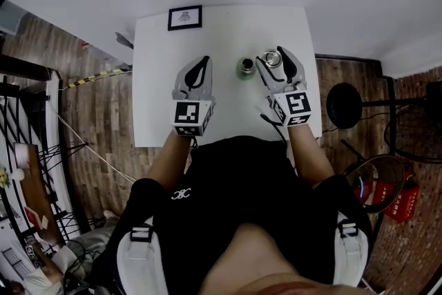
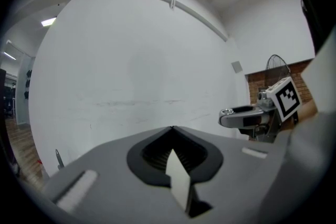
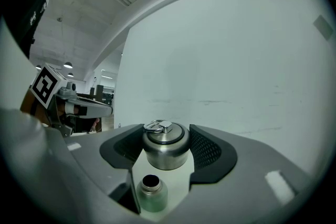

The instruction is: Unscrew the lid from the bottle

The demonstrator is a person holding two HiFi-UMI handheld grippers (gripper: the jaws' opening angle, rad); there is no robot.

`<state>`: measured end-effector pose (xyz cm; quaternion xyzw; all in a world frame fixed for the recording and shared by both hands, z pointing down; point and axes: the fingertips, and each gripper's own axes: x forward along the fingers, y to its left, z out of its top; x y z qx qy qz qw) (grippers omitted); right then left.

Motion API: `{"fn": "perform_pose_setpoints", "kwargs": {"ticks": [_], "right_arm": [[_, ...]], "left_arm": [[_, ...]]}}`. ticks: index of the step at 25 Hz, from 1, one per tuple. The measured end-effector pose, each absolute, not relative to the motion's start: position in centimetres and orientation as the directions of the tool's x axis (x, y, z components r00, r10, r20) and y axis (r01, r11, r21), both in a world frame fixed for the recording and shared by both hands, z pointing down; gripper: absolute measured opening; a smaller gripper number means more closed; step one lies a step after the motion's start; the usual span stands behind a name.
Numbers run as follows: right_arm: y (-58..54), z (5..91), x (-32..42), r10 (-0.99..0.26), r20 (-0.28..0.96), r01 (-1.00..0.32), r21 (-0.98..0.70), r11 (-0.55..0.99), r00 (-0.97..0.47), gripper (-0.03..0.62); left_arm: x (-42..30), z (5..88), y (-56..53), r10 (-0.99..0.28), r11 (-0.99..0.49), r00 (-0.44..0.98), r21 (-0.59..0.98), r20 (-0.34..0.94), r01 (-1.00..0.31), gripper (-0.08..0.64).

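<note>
- The right gripper [image 1: 275, 60] has its two jaws spread wide around the lid [image 3: 166, 145], with the dark ribbed pads against the lid's sides. The lid is clear of the bottle.
- The lid is a squat, brushed-metal cap with a small ring handle lying folded on its top.
- The bottle [image 1: 246, 66] stands upright on the white table [image 1: 155, 107] with its dark mouth open. It is just to the left of the lid from where the person sits. In the right gripper view it shows below the lid, in the gap between the jaws.
- The left gripper [image 1: 203, 63] is closed, its tips meeting in a point with nothing between them. It is held over the table, left of the bottle and apart from it.
- Both grippers point away from the person towards the plain white wall.
- A small dark-framed card [image 1: 185, 17] sits at the far edge of the table, well away from the bottle.
- On the brick-patterned floor to the right there is a round black stand [image 1: 343, 105].
</note>
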<state>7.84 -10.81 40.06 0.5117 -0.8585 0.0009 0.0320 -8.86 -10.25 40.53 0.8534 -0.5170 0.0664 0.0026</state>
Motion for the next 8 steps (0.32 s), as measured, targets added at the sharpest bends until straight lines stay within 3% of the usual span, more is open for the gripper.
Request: {"fn": "perform_pose_setpoints", "kwargs": {"ticks": [8], "right_arm": [[-10.53,40.29,6.89,-0.864,0.064,-0.864,0.024,0.502,-0.500,0.272]], "left_arm": [[-8.11,39.81,-9.68,-0.878,-0.475,0.467,-0.058,0.110,-0.878,0.054]]}}
